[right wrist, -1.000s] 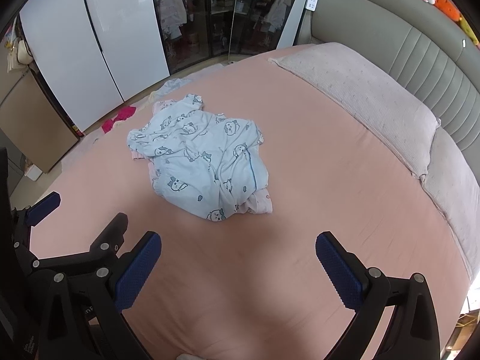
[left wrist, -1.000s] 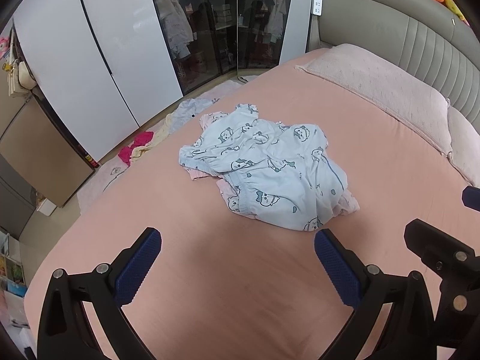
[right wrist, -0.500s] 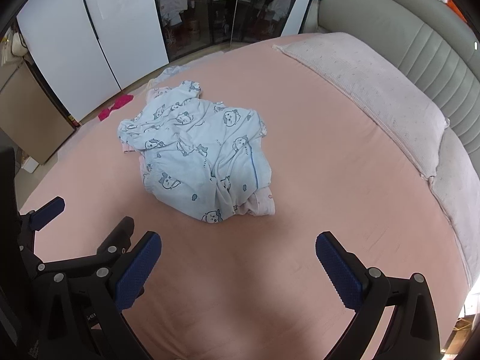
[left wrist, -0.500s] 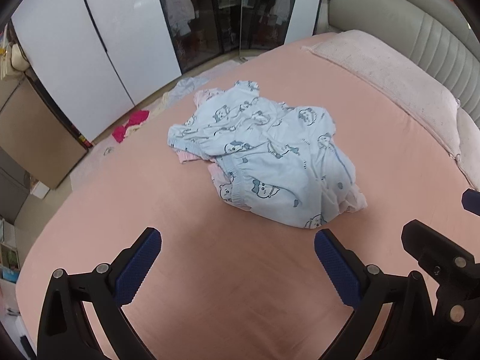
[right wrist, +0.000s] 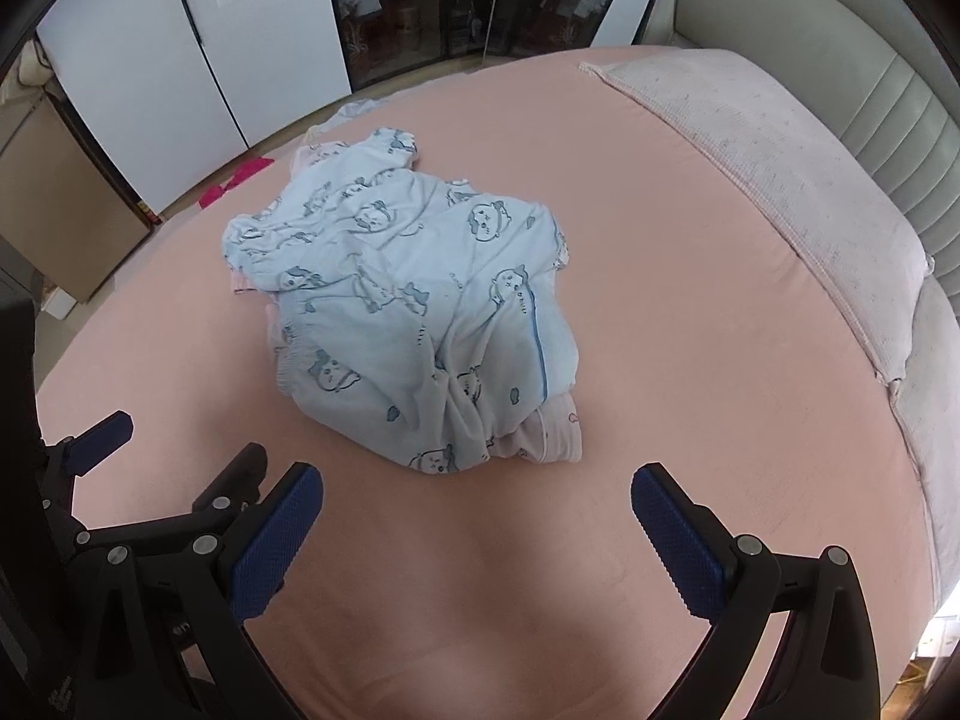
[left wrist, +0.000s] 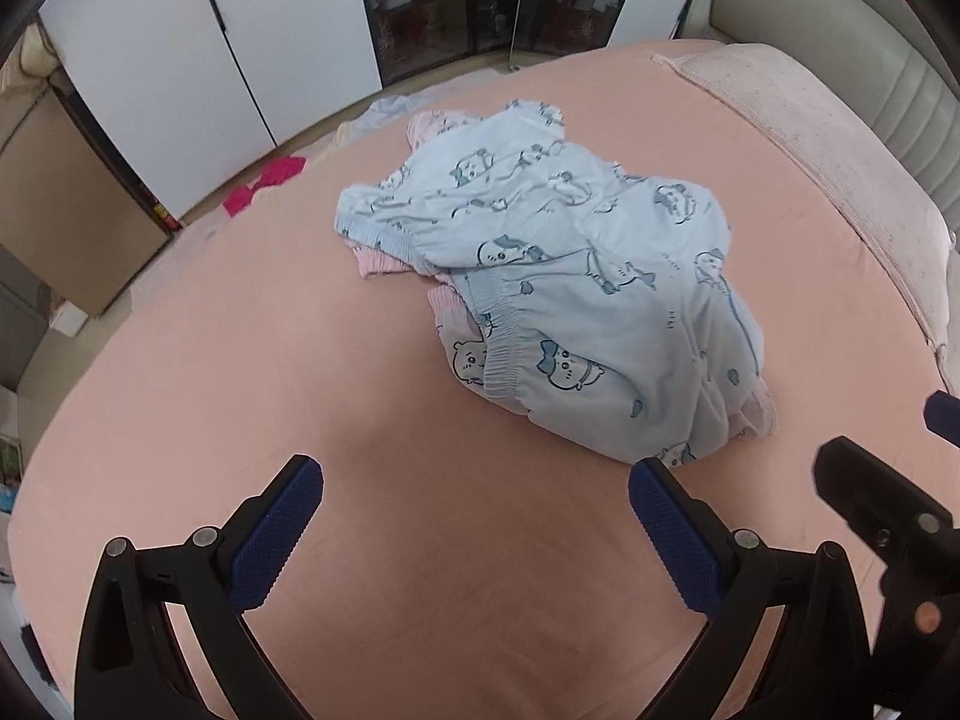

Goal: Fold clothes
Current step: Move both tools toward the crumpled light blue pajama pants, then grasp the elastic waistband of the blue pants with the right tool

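Both tools are hovering w/ jaws spread wide, gripping nothing. The left tool (left wrist: 474, 516) and right tool (right wrist: 477, 519) are facing the crumpled blue pajamas (left wrist: 558, 294) lying mid-bed (left wrist: 270, 360), straight ahead. The pile's long axis is running near-right to far-left; its near hem is sitting closest to the left tool's right finger.

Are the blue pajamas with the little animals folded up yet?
Not folded. The blue pajamas lie crumpled in a heap on the pink bed, over a pink garment.
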Motion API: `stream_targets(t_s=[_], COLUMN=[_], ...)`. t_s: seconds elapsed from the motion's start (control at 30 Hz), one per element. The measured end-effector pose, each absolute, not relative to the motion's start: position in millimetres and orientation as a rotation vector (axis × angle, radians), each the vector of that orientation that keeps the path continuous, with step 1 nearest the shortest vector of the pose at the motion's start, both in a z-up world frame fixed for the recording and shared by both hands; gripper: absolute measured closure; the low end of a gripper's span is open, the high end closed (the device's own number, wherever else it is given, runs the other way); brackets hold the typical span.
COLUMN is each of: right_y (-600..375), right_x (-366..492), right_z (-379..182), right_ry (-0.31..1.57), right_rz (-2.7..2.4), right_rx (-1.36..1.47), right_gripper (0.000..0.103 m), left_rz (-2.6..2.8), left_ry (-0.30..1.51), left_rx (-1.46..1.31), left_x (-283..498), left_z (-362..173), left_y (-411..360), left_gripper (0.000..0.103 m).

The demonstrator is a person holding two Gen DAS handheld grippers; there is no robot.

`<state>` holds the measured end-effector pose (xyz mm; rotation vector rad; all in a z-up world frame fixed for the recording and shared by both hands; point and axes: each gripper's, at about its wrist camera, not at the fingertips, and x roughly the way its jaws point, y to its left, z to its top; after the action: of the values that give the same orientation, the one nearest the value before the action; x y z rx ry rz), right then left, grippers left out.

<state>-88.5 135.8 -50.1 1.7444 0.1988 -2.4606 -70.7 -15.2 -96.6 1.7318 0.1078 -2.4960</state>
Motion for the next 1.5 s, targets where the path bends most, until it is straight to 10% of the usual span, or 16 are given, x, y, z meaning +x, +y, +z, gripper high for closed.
stream_targets(t_s=[0.6,0.87,1.5], right_y=[153.8,164.3,99.7], right_x=[-94.2,-97.8,-85.8], right_z=[-72.4,-95.9,-153.7], right_ry=[0.201,0.190,0.810], right_rz=[-2.445,-2.431,-2.560], right_rx=[1.829,1.881,1.180], right_gripper=[0.000,0.000,0.000], left_rz=[-2.475,-2.654,-2.666], left_ry=[0.235,0.589,1.194], left_rx=[1.730,1.636,1.426], left_x=[-116.6,-126.5,-126.5], left_z=[-120.6,-134.5,-171.8], left_y=[-46.2,-46.4,-102.5], left_gripper=[0.000,0.000,0.000])
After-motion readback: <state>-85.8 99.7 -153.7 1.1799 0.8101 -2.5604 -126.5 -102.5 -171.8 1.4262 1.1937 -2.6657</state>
